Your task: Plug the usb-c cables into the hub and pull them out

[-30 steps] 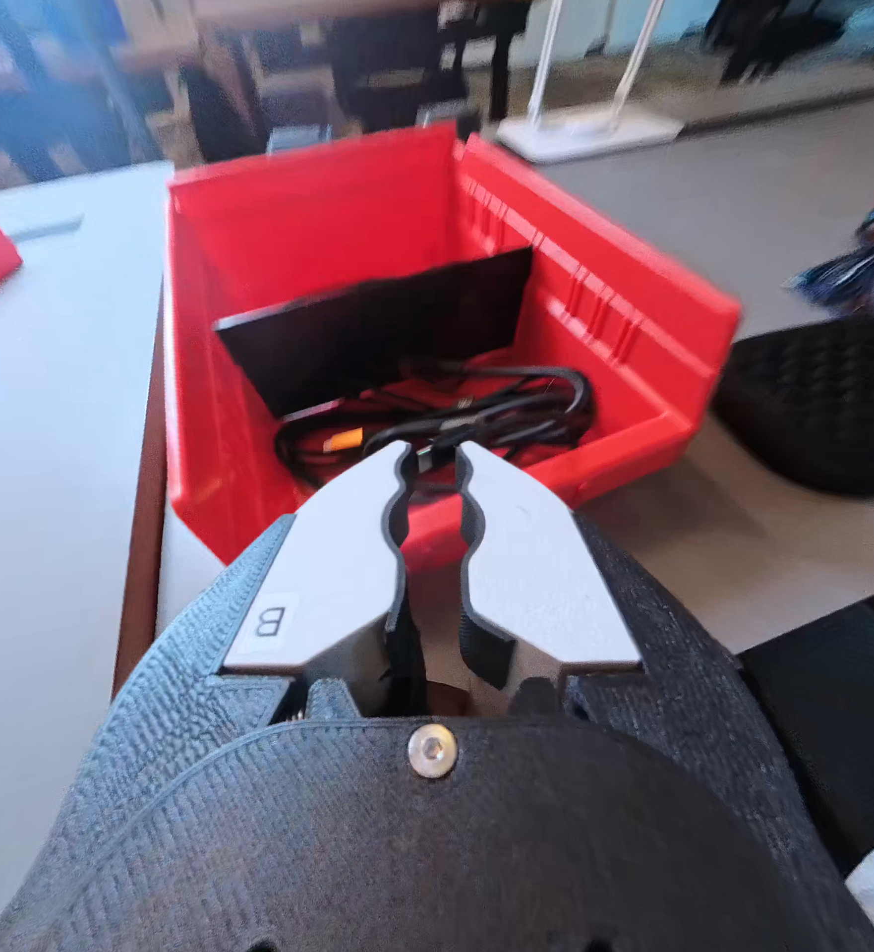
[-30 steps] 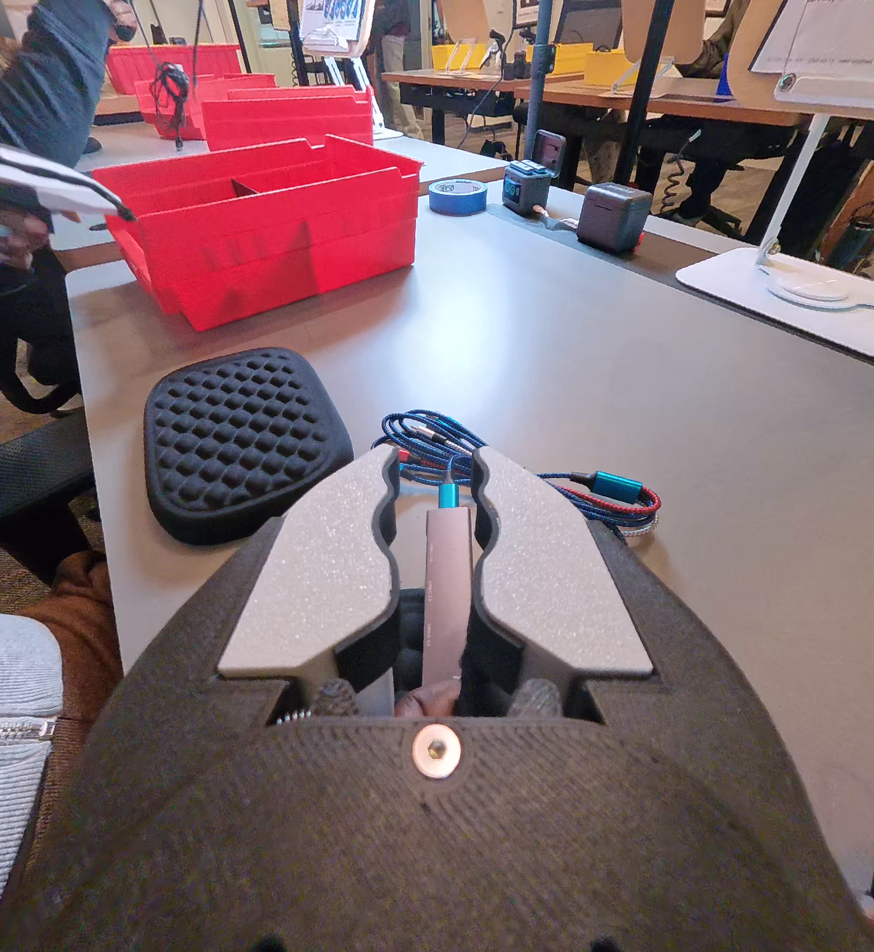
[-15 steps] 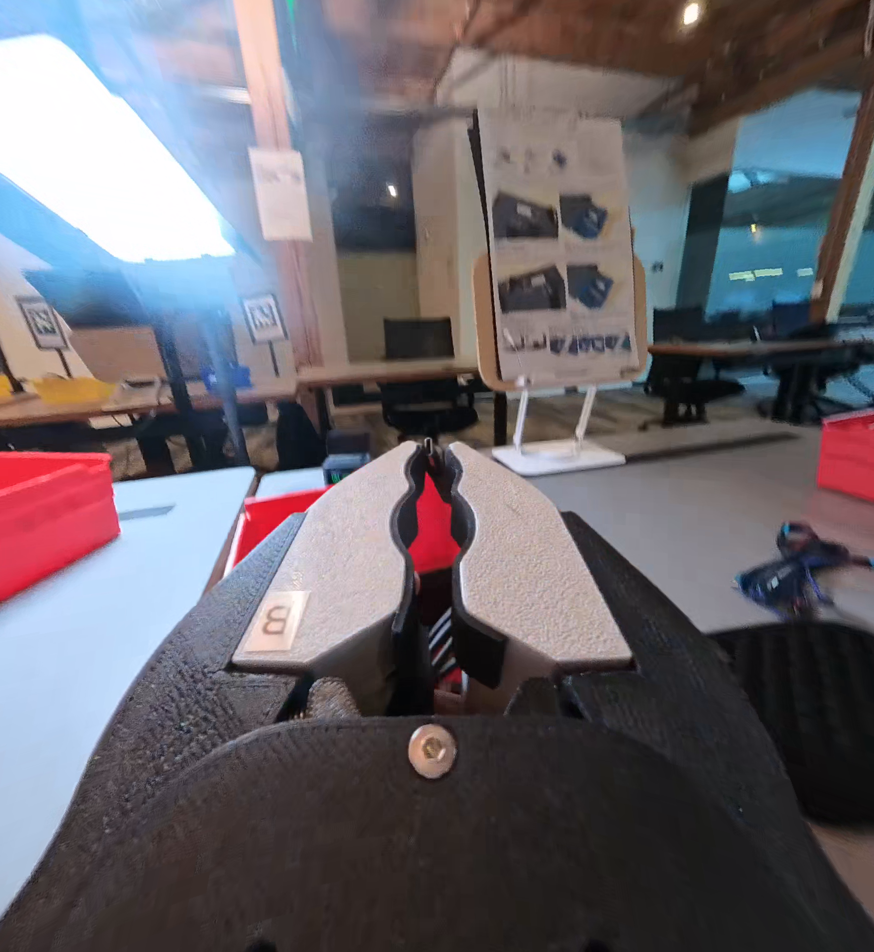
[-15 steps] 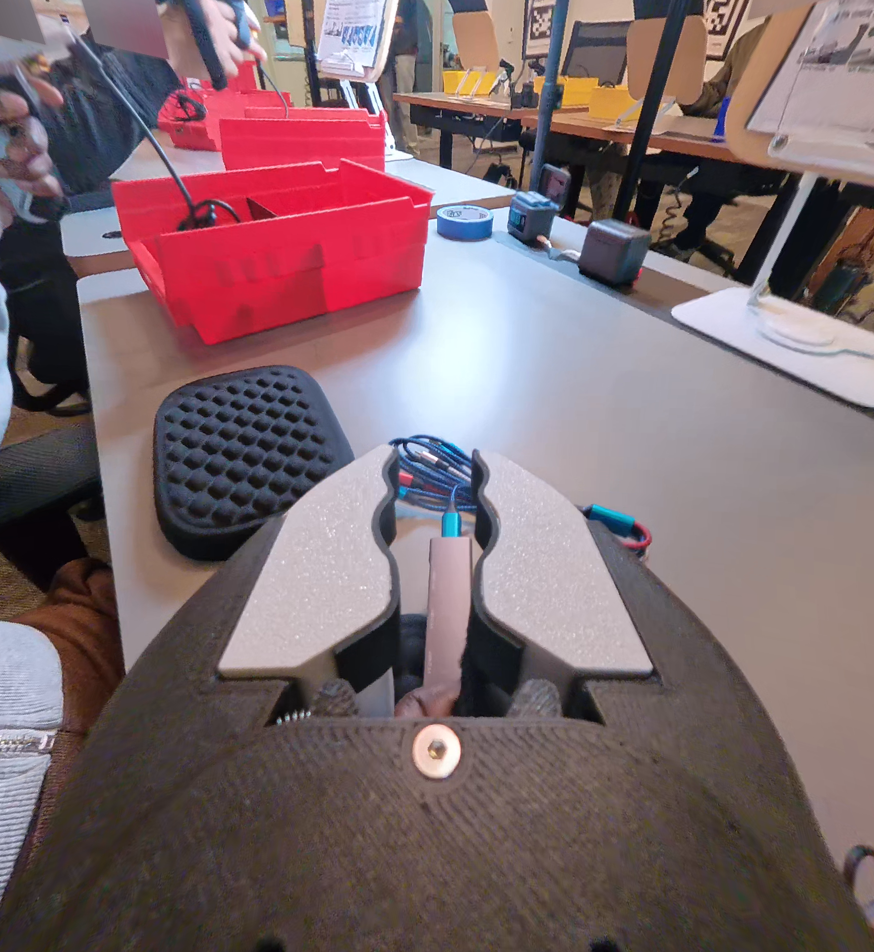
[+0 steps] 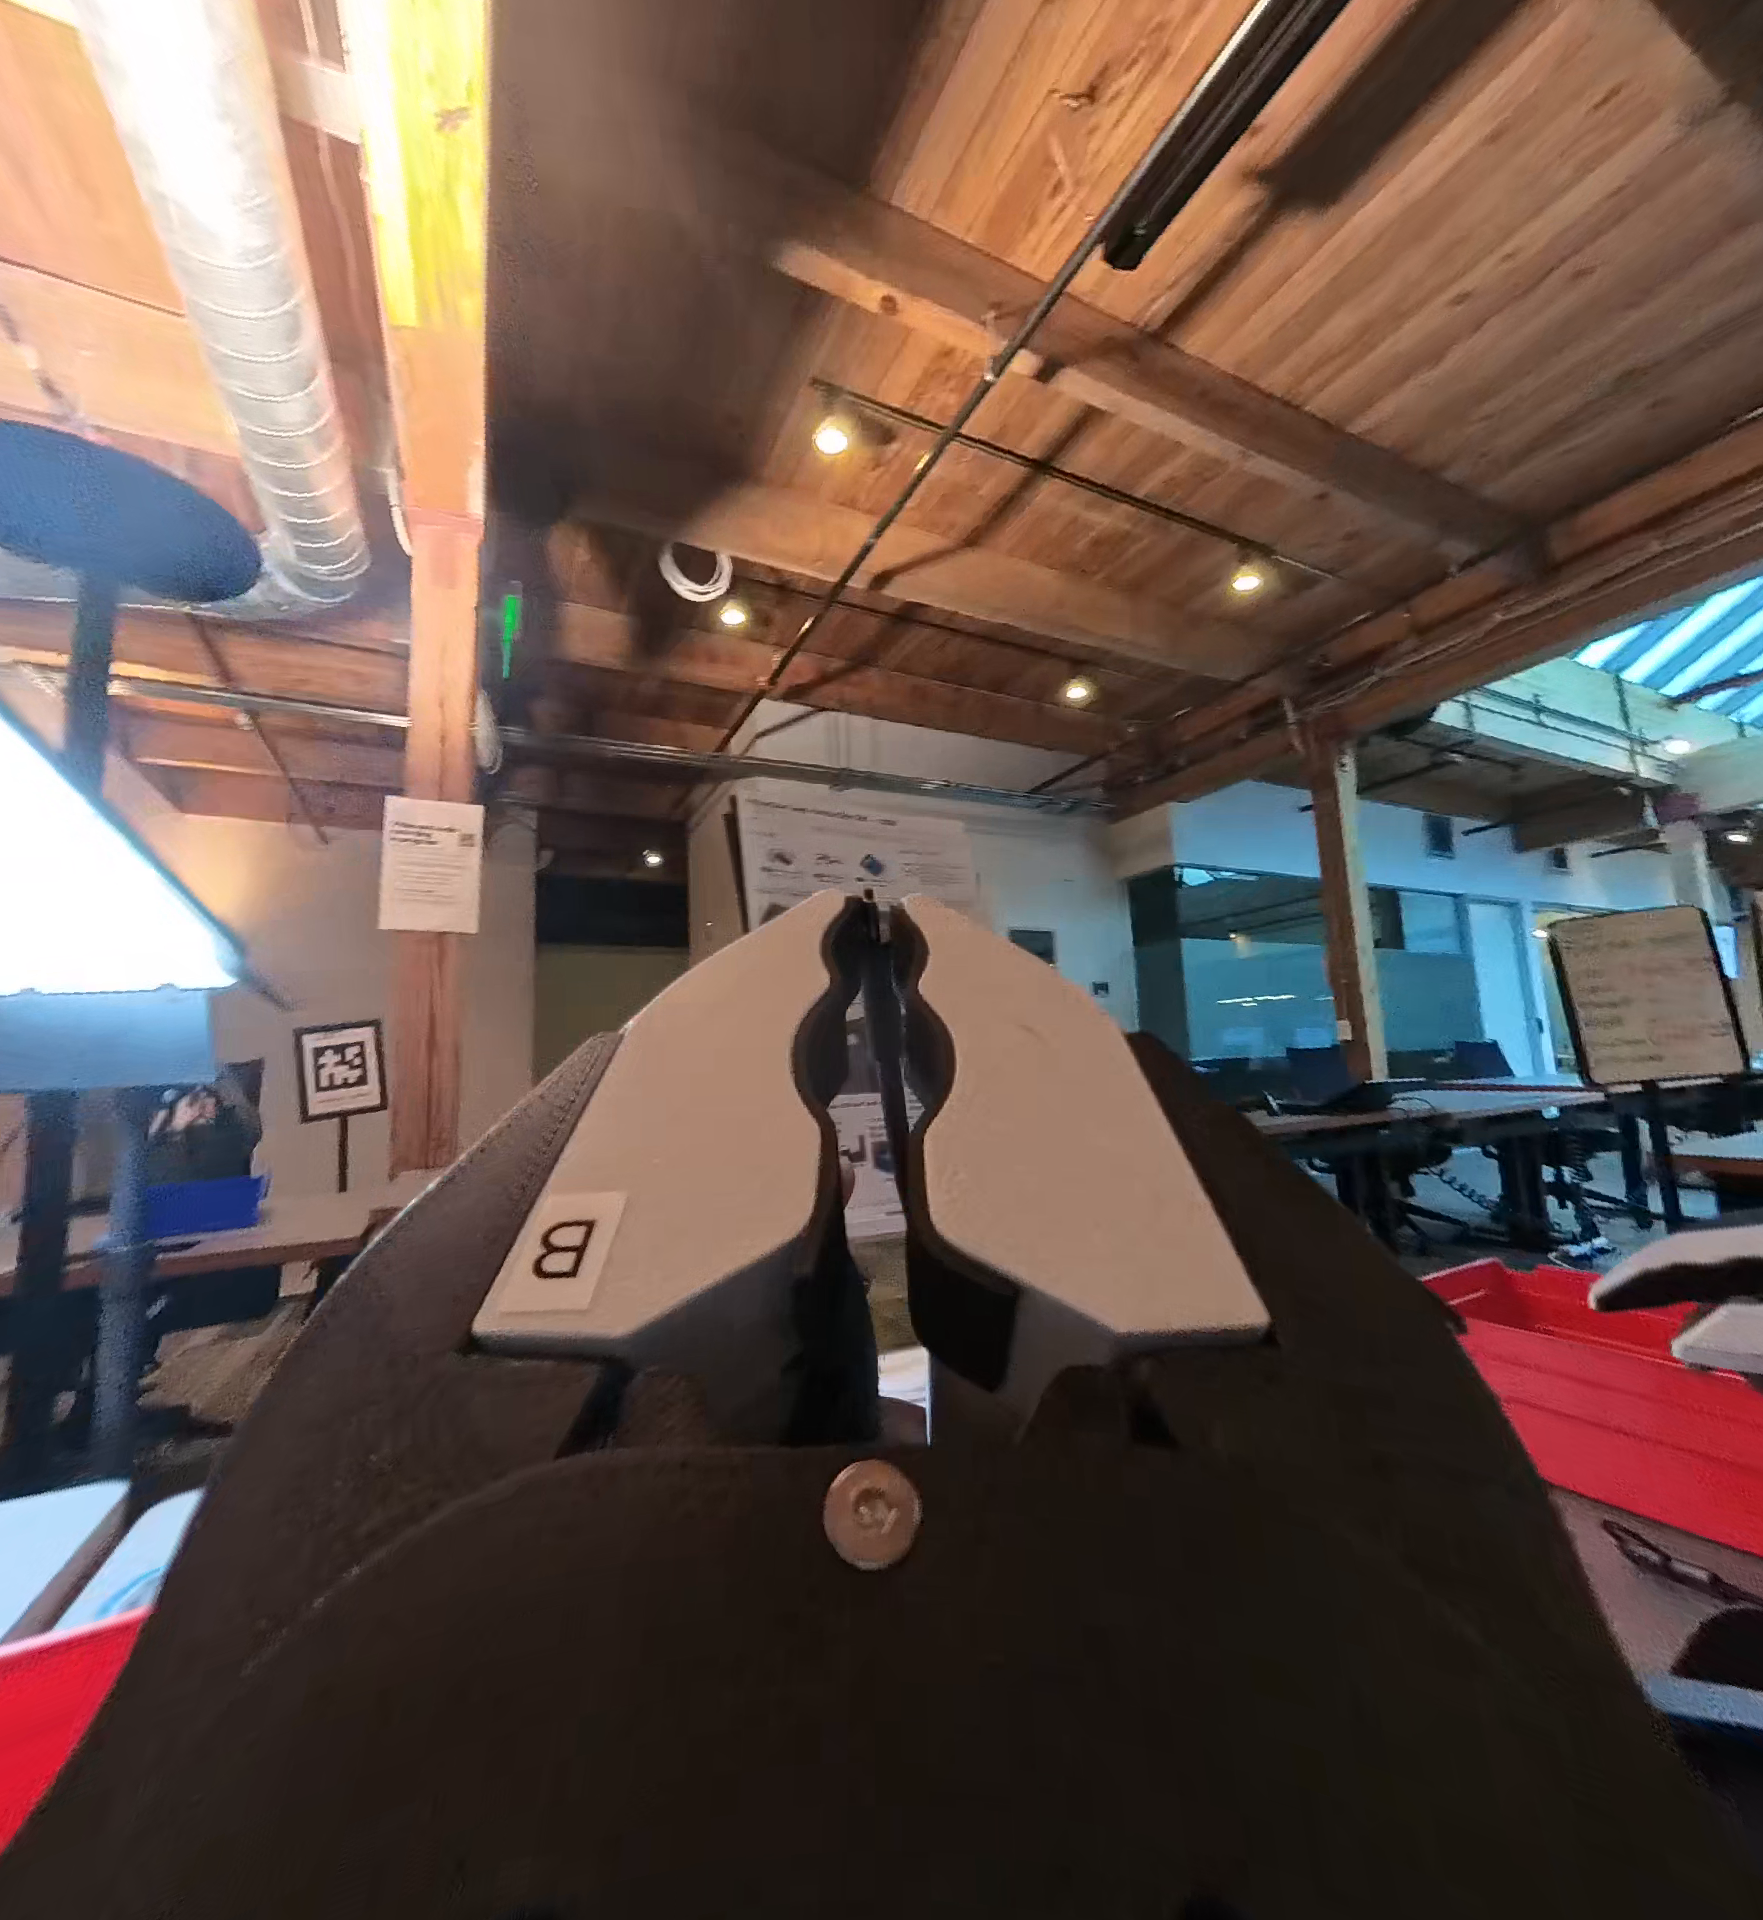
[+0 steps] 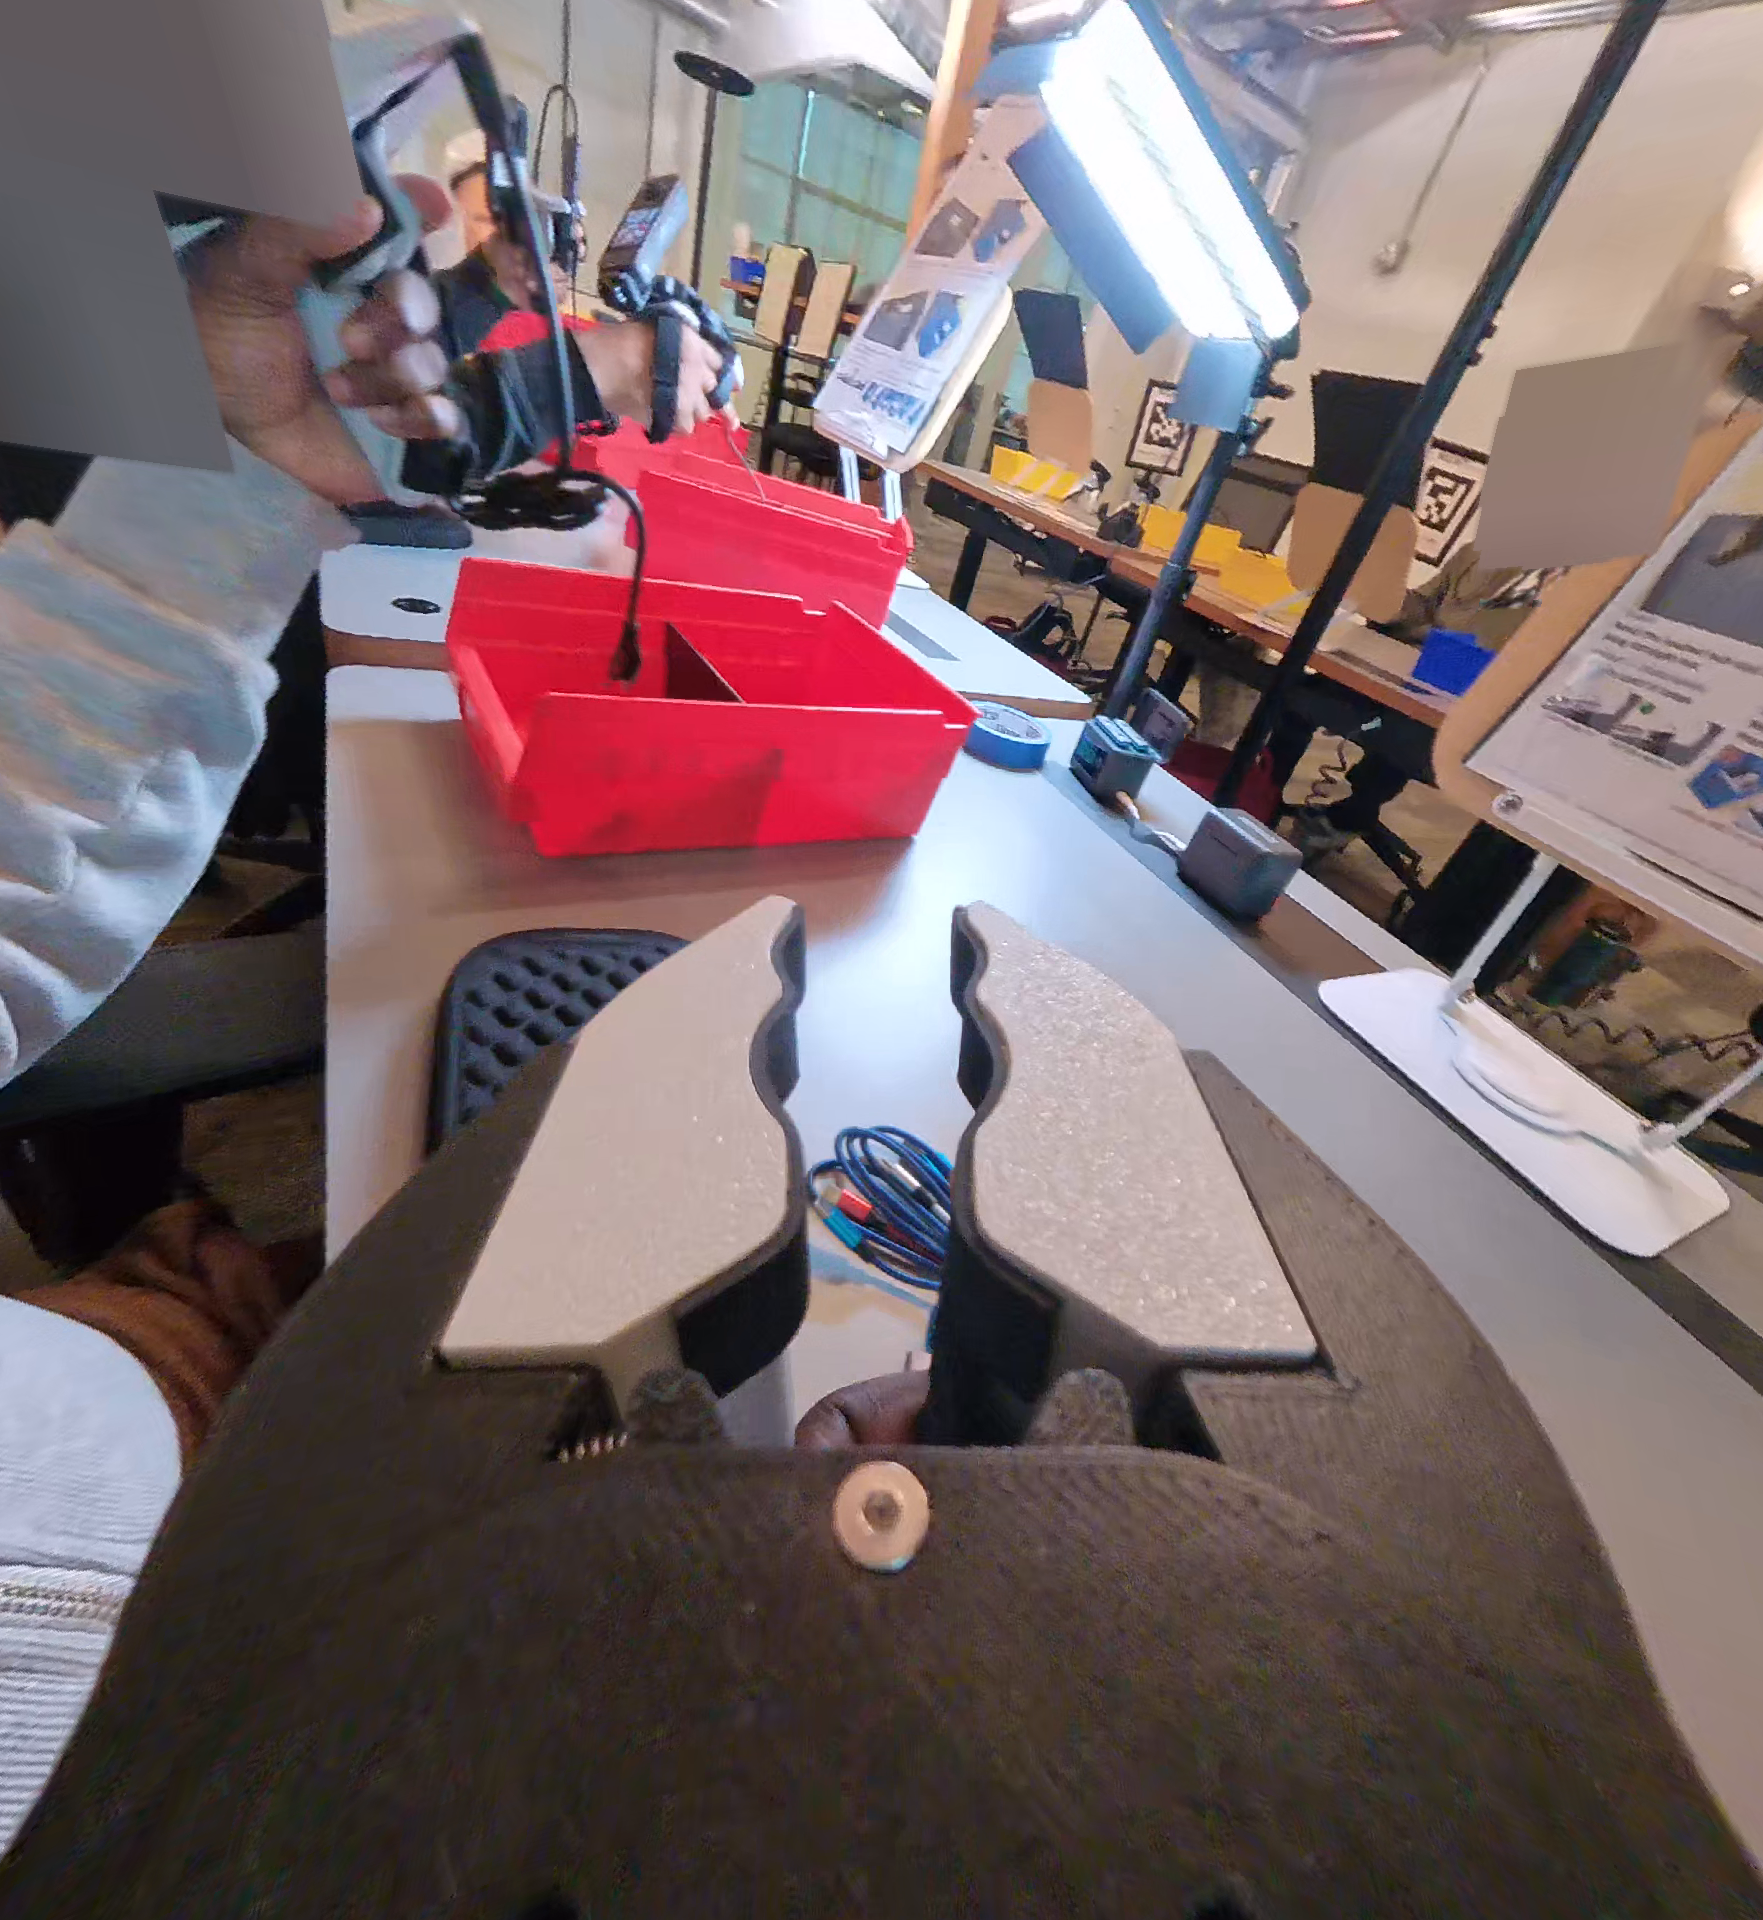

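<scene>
My left tongs are raised high, pinched shut on a black cable that hangs down into the red bin. My right tongs gape empty above the bench, over the coiled blue cables.

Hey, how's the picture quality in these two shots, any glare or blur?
Left wrist view: light panel blows out white; ceiling edges smeared, lines bowed by the wide lens. Right wrist view: sharper, lamp bar glares, person's hand slightly soft, red bin evenly lit.
</scene>
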`<state>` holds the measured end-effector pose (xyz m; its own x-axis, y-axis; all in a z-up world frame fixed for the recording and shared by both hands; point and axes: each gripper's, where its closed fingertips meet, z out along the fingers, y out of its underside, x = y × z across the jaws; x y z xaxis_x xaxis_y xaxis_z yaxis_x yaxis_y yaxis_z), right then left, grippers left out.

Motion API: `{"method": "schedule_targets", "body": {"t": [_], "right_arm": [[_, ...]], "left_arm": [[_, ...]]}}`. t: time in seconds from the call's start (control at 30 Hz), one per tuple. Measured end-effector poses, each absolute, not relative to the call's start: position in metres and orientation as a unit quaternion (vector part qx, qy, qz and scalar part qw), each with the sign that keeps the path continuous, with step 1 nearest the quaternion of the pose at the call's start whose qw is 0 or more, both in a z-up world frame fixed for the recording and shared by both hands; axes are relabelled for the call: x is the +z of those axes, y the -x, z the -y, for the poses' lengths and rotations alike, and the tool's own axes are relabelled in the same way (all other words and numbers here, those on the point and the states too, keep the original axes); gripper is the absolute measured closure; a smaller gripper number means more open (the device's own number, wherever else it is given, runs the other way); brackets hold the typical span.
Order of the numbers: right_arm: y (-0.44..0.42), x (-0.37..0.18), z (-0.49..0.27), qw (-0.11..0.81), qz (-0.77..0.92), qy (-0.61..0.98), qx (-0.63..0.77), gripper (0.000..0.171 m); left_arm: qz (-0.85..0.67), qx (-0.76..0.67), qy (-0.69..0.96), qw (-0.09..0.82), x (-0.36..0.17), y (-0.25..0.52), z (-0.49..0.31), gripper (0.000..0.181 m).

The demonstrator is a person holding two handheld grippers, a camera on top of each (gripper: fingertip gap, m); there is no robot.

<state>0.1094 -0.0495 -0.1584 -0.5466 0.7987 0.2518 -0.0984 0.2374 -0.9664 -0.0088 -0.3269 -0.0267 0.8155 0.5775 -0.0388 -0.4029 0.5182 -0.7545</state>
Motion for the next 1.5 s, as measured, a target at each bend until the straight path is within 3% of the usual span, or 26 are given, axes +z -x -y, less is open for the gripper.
{"method": "schedule_targets", "body": {"t": [0.43, 0.87, 1.23, 1.3, 1.37, 1.47, 1.5], "right_arm": [[-0.120, -0.159, 0.085, 0.395, 0.690, 0.211, 0.568, 0.144], [-0.114, -0.163, 0.092, 0.381, 0.676, 0.221, 0.591, 0.141], [-0.110, -0.166, 0.086, 0.329, 0.666, 0.251, 0.620, 0.141], [-0.111, -0.166, 0.090, 0.317, 0.665, 0.247, 0.629, 0.145], [-0.115, -0.167, 0.095, 0.300, 0.666, 0.237, 0.640, 0.163], [-0.113, -0.165, 0.092, 0.277, 0.652, 0.262, 0.655, 0.164], [-0.109, -0.162, 0.086, 0.271, 0.633, 0.284, 0.667, 0.164]], "left_arm": [[-0.038, 0.191, 0.442, 0.876, -0.017, -0.066, 0.224, 0.176], [-0.147, 0.057, 0.598, 0.786, -0.097, -0.097, 0.111, 0.176], [-0.202, -0.039, 0.644, 0.736, -0.137, -0.123, 0.082, 0.176], [-0.218, -0.053, 0.650, 0.726, -0.143, -0.130, 0.080, 0.176], [-0.226, -0.061, 0.656, 0.717, -0.148, -0.135, 0.078, 0.176], [-0.208, -0.054, 0.642, 0.736, -0.142, -0.128, 0.077, 0.173], [-0.193, -0.043, 0.626, 0.755, -0.135, -0.123, 0.078, 0.161]]}}
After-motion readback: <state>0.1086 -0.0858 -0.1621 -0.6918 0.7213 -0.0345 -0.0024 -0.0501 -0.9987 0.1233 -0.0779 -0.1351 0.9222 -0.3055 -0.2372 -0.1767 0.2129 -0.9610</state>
